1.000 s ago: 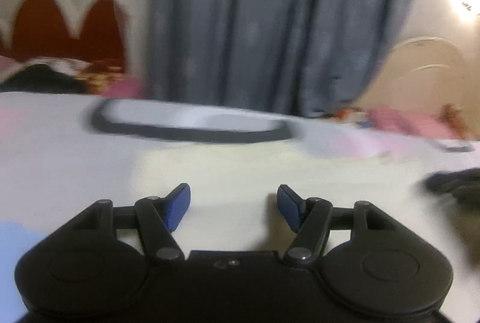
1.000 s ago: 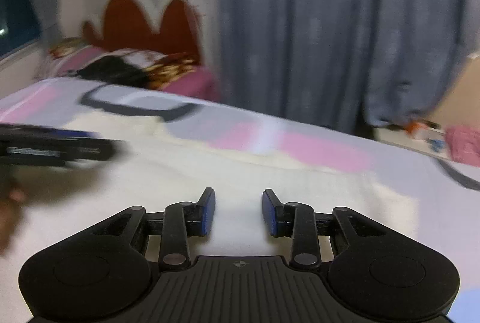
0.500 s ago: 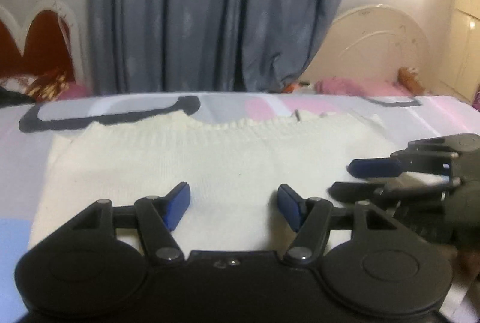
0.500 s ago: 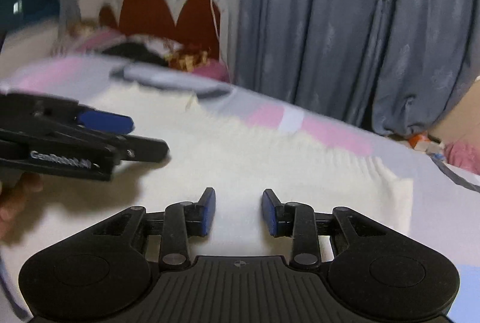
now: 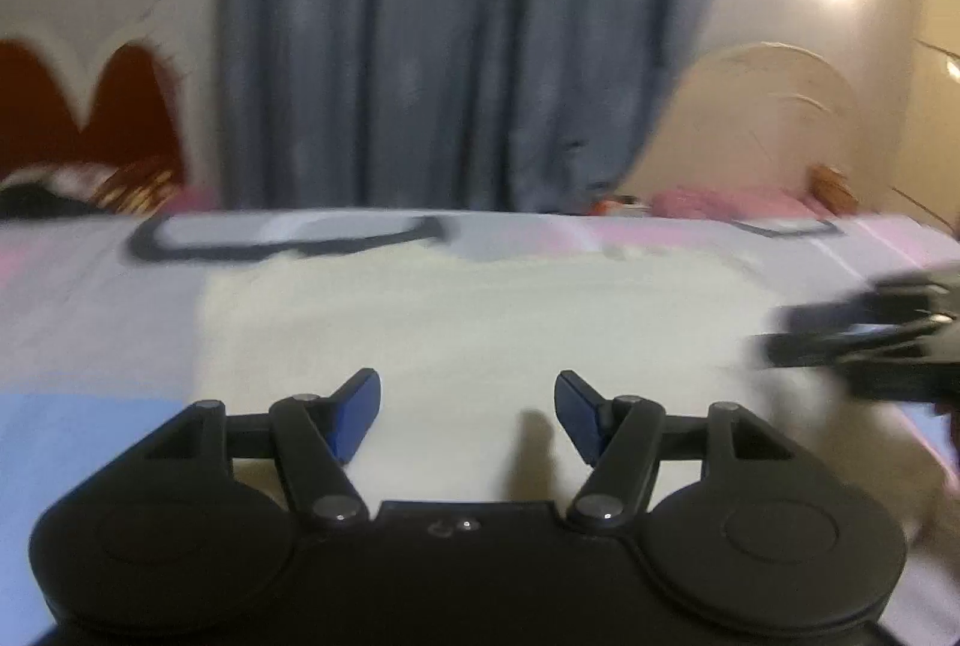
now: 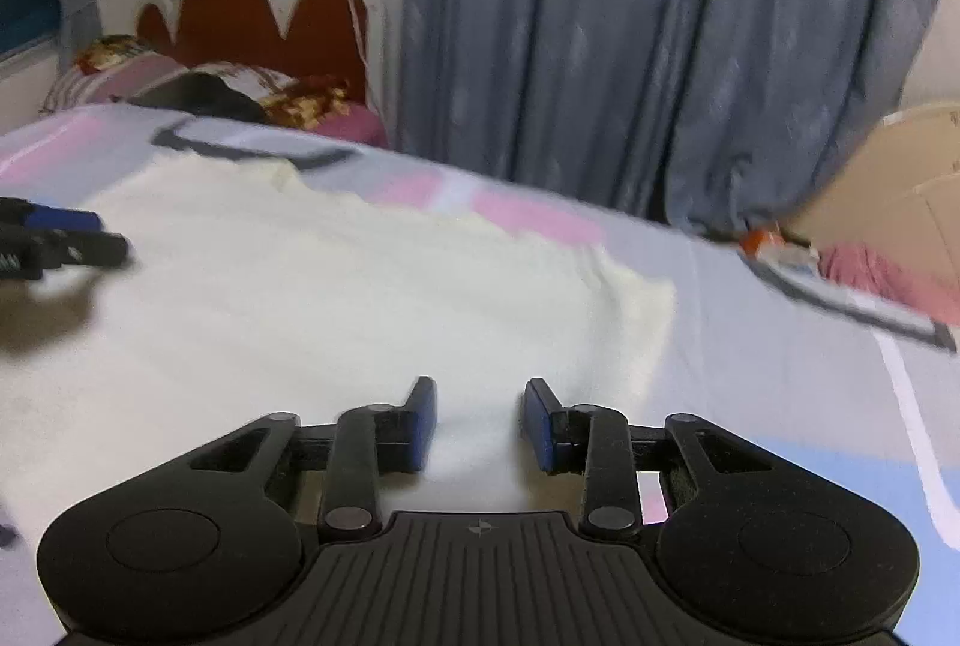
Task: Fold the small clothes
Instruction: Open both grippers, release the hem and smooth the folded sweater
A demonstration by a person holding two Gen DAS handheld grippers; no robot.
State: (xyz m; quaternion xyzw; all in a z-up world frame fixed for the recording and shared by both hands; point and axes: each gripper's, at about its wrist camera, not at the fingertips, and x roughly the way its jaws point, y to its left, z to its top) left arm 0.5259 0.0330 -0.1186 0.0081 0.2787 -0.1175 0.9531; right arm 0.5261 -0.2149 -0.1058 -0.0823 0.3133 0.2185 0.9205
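Observation:
A cream knit garment [image 5: 480,322] lies flat on the bed; it also fills the right wrist view [image 6: 336,298]. My left gripper [image 5: 467,406] is open and empty, low over the garment's near left part. My right gripper [image 6: 479,415] is open and empty, low over the garment's near right part, close to its right edge. The right gripper shows blurred at the right edge of the left wrist view [image 5: 864,340]. The left gripper's fingers [image 6: 54,238] show at the left edge of the right wrist view.
The bedsheet [image 6: 780,382] has pink, grey, blue and white patches. Grey curtains [image 5: 456,64] hang behind the bed. A red scalloped headboard [image 6: 252,16] and pillows [image 6: 198,88] stand at the far left. A second bed with a cream headboard [image 5: 774,118] stands at the right.
Both views have swung and blurred. The left gripper has shifted left over the garment and the right gripper has shifted right toward its edge, so they stand farther apart. Both jaws stay open.

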